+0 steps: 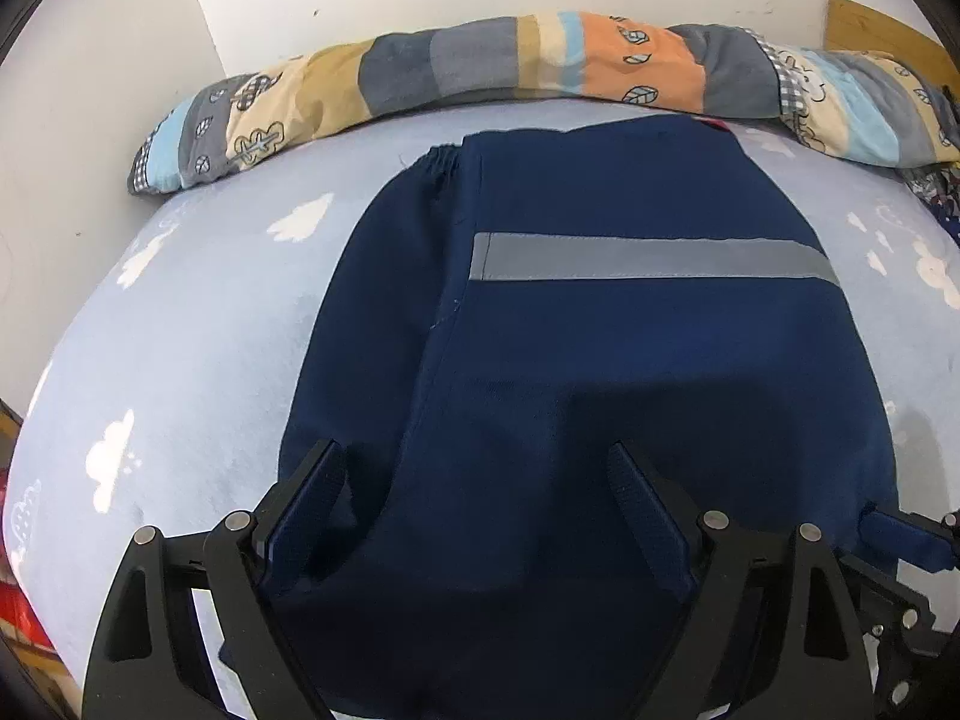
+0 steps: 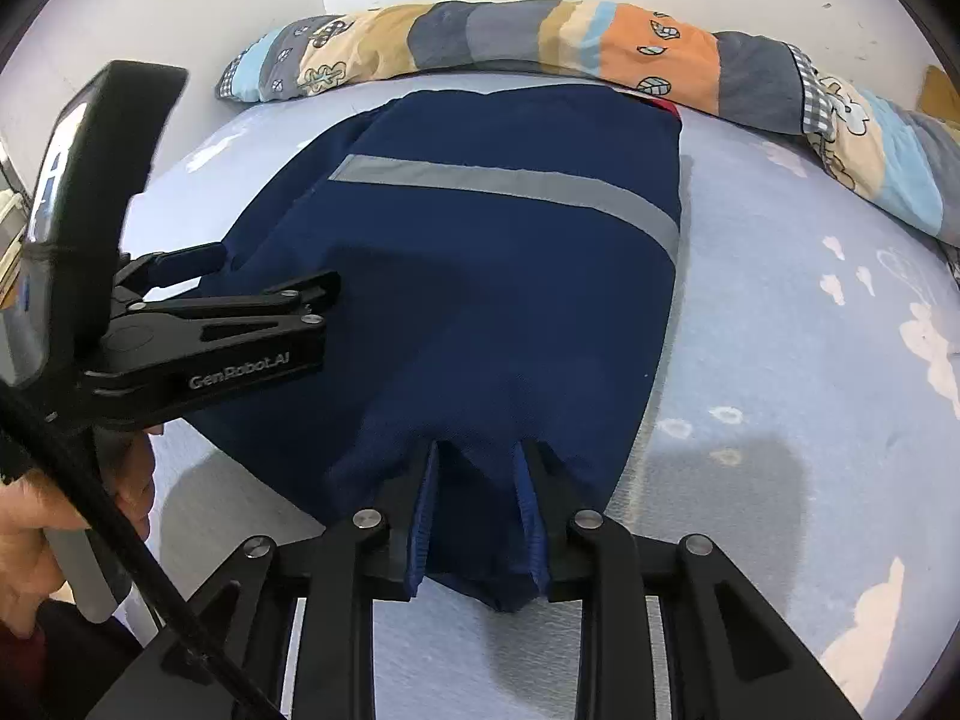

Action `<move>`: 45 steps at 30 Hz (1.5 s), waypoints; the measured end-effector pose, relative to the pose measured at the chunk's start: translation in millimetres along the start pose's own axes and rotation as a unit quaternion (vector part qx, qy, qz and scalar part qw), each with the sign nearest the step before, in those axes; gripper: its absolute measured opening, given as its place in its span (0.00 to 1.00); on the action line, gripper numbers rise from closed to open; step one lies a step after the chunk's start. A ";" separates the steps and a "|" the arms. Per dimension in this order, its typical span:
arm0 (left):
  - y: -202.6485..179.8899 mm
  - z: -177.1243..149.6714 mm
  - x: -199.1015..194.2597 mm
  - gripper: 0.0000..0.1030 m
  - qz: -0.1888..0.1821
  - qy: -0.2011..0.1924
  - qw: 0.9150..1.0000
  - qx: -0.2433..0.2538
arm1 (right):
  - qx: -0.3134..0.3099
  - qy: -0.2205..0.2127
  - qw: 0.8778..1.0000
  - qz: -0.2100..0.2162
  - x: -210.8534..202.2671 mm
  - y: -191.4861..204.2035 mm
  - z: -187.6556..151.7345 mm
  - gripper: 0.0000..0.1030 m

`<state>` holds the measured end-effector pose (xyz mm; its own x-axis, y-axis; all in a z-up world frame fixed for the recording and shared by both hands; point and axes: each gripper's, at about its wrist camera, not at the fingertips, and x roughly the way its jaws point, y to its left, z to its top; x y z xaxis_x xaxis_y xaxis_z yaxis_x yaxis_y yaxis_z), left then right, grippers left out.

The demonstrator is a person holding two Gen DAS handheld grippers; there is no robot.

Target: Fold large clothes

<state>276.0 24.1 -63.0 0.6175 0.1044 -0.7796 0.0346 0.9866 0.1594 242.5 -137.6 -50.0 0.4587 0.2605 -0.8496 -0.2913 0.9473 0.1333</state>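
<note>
**Inspector:** The navy garment (image 1: 600,330) lies flat on the bed (image 1: 198,312), already doubled over, with its grey reflective stripe (image 1: 648,261) running across the far half. Its far edge sits just short of the patchwork quilt roll (image 1: 540,60) against the wall. Judging by how it drapes, it is soft, limp workwear cloth, of moderate weight, neither slippery nor fragile. It will sag wherever you leave it unsupported.

**Operator:** Where should I take hold?

**Inspector:** At the near hem, towards the two corners, so the fold stays square. Pinch through all the layers; take only the top ply and the stack will likely shear.

**Operator:** And my jaws as they stand?

**Inspector:** Your left gripper (image 1: 474,474) has its jaws wide apart over the near part of the cloth, fabric beneath and between them, nothing clamped. In the right wrist view it reaches in from the left side, its fingers (image 2: 312,294) low over the garment's left edge. Your right gripper (image 2: 480,474) has its jaws partly apart, straddling a bunched tuck of the near hem. The cloth sits between the pads, but I cannot confirm that they press on it. I judge that hold loose.

**Operator:** Any risk?

**Inspector:** The hem may slip out if you lift with the right.
</note>
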 end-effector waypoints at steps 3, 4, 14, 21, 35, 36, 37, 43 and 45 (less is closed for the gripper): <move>0.9 -0.2 0.1 0.86 0.001 0.000 1.000 -0.004 | -0.001 0.002 1.000 0.002 0.0 -0.2 -0.3 0.30; 0.8 -0.3 -0.4 0.86 0.002 -0.001 1.000 -0.004 | -0.002 0.002 1.000 0.002 0.3 0.1 -0.4 0.31; 1.1 2.3 -9.7 0.86 0.008 -0.021 1.000 -0.001 | 0.000 -0.023 1.000 0.018 -12.5 2.1 1.8 0.35; 6.3 5.0 -9.5 0.86 0.013 -0.023 1.000 -0.009 | 0.012 -0.022 1.000 0.012 -9.9 -4.5 3.9 0.35; 11.8 5.7 7.4 0.86 0.014 0.003 1.000 -0.018 | -0.009 -0.001 1.000 0.017 0.5 -0.1 2.0 0.46; 11.5 5.5 7.2 0.86 0.016 0.002 1.000 -0.018 | -0.010 -0.001 1.000 0.017 0.4 0.2 1.9 0.47; 11.3 5.4 7.3 0.86 0.016 0.002 1.000 -0.016 | -0.010 -0.001 1.000 0.017 0.4 0.4 1.5 0.47; 11.6 5.1 6.8 0.86 0.016 0.001 1.000 -0.016 | -0.013 -0.001 1.000 0.017 0.6 1.2 1.2 0.50; 11.6 5.5 6.2 0.86 0.016 0.000 1.000 -0.017 | -0.013 -0.001 1.000 0.018 0.5 1.2 1.4 0.51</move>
<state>284.5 35.5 -62.6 0.6181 0.1368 -0.7741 -0.0123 0.9863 0.1644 243.6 -136.1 -49.6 0.4484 0.2950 -0.8437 -0.3300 0.9319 0.1504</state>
